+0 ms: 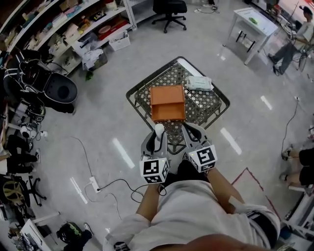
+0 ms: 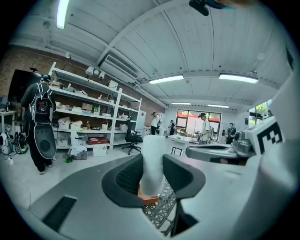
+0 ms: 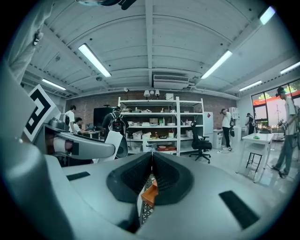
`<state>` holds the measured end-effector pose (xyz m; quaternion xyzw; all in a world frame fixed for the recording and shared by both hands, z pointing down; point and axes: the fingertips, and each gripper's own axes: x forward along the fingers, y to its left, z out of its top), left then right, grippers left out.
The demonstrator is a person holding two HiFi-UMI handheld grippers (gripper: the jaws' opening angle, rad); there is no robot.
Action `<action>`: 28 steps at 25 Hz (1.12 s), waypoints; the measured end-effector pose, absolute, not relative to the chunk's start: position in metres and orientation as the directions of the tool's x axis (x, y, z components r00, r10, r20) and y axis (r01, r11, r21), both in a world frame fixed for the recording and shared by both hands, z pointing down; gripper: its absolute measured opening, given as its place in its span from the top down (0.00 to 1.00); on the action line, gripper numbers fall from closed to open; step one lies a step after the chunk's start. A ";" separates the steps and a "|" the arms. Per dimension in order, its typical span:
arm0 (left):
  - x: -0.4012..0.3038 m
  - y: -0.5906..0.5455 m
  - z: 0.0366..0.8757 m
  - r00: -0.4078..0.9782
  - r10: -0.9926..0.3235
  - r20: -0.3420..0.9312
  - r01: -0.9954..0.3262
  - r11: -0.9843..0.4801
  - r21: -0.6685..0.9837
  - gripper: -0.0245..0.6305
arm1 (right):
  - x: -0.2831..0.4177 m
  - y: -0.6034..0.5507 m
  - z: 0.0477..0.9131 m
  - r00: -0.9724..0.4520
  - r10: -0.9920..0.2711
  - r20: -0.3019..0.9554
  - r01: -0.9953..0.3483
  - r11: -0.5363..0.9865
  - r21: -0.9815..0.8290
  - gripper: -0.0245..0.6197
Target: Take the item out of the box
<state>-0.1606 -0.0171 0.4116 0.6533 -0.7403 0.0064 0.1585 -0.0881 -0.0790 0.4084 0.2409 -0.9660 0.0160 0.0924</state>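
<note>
An orange box (image 1: 167, 103) lies open on a black mesh table (image 1: 216, 105). My left gripper (image 1: 158, 143) is held over the table's near edge, just in front of the box, shut on a white tube-shaped item (image 1: 159, 130). In the left gripper view the white item (image 2: 153, 161) stands upright between the pads, with the orange box (image 2: 149, 199) and the mesh table (image 2: 165, 206) below. My right gripper (image 1: 192, 131) hovers beside it at the near edge, shut with nothing in it. In the right gripper view the right gripper (image 3: 151, 174) has its pads touching, and the orange box (image 3: 150, 194) shows under them.
A white packet (image 1: 198, 83) lies on the table's far right corner. Shelving (image 1: 73, 29) lines the back left, an office chair (image 1: 169, 10) stands behind, a white table (image 1: 255, 24) at back right. Cables and a power strip (image 1: 94, 185) cross the floor at left.
</note>
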 end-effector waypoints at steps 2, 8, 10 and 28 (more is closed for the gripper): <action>-0.175 -0.052 0.395 -0.099 -0.969 0.227 -0.967 0.148 0.208 0.76 | -0.098 -0.115 0.392 -0.863 -0.468 0.190 -0.473 0.881 0.019 0.95; -0.096 0.072 0.391 -0.070 -0.992 0.104 -0.982 0.087 0.169 0.76 | 0.001 0.013 0.385 -0.828 -0.556 0.071 -0.554 0.831 0.054 0.95; -0.086 0.081 0.378 -0.065 -0.995 0.079 -0.984 0.077 0.159 0.76 | 0.012 0.022 0.372 -0.823 -0.565 0.047 -0.563 0.825 0.058 0.95; -0.082 0.049 0.316 -0.104 -0.994 -0.033 -0.985 0.098 0.142 0.76 | 0.001 -0.007 0.303 -0.856 -0.507 -0.107 -0.516 0.852 0.087 0.96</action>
